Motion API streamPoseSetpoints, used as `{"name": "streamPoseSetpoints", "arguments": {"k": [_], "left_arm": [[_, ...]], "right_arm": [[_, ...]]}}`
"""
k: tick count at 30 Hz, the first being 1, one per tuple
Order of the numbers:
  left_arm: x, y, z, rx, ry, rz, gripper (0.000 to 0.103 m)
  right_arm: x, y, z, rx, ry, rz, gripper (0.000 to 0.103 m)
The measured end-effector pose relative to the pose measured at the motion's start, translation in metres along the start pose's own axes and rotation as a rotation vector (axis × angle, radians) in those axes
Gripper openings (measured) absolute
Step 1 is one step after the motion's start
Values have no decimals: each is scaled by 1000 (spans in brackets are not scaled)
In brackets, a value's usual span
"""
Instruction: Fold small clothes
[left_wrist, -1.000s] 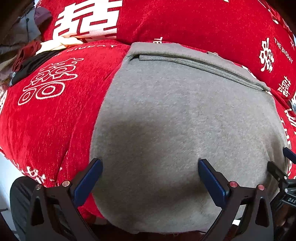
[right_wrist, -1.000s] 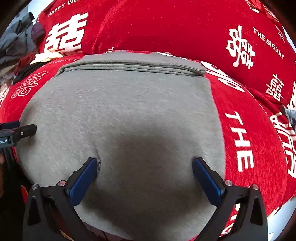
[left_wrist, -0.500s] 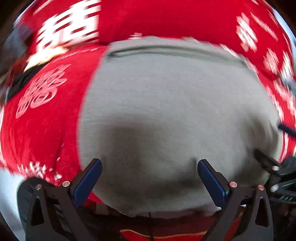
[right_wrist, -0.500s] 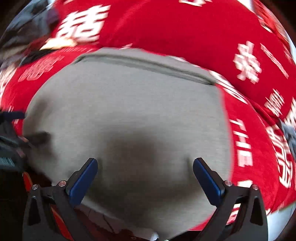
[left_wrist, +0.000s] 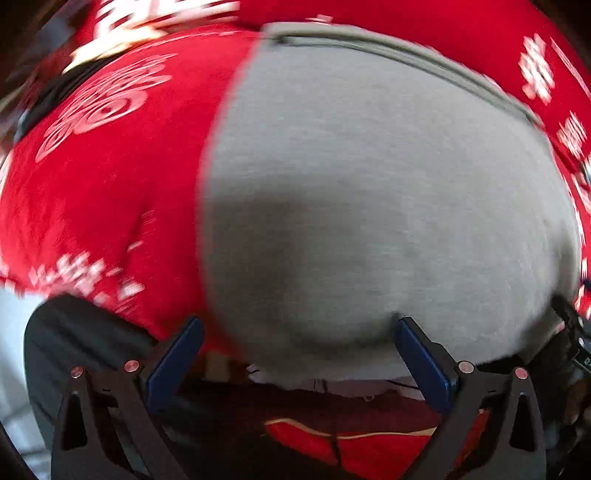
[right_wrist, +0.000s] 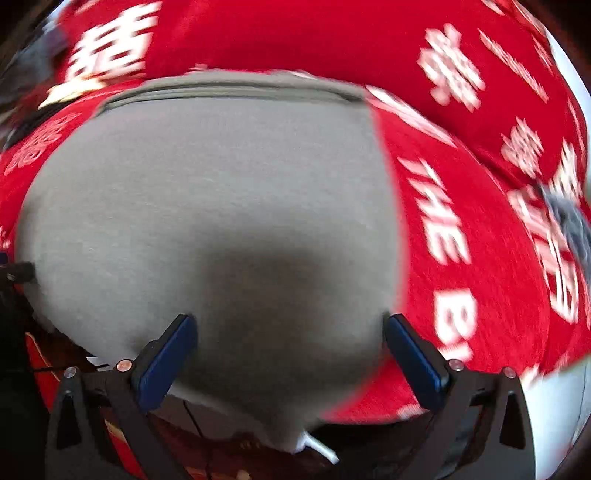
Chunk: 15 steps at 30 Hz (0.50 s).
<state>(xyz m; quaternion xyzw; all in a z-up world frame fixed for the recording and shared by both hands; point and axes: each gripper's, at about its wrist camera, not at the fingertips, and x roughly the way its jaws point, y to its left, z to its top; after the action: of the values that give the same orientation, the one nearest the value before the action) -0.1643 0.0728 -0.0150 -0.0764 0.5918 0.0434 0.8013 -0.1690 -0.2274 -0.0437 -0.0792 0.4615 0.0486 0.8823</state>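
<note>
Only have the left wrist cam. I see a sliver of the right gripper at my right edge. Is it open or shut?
Observer: Open. The right gripper has both pads spread over the grey garment, nothing pinched.
Operator: What's right of the garment?
Observer: The red cover, with white lettering that reads THE.
Operator: Other clothes on that side?
Observer: One dark grey cloth at the far right edge, too blurred to identify.

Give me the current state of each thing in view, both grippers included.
Grey knit garment: lying flat on the cover, band edge folded at the far side.
Red patterned fabric cover: spread under the garment.
Left gripper: open, holding nothing.
Right gripper: open, holding nothing.
</note>
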Motion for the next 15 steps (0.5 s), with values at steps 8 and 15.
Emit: {"name": "streamPoseSetpoints", "arguments": {"k": [8, 15], "left_arm": [[31, 18, -5, -62, 192, -72, 103], [27, 2, -13, 34, 217, -169, 40]], "right_arm": [[18, -26, -27, 135, 203, 208, 90], [18, -11, -33, 75, 244, 150, 14]]}}
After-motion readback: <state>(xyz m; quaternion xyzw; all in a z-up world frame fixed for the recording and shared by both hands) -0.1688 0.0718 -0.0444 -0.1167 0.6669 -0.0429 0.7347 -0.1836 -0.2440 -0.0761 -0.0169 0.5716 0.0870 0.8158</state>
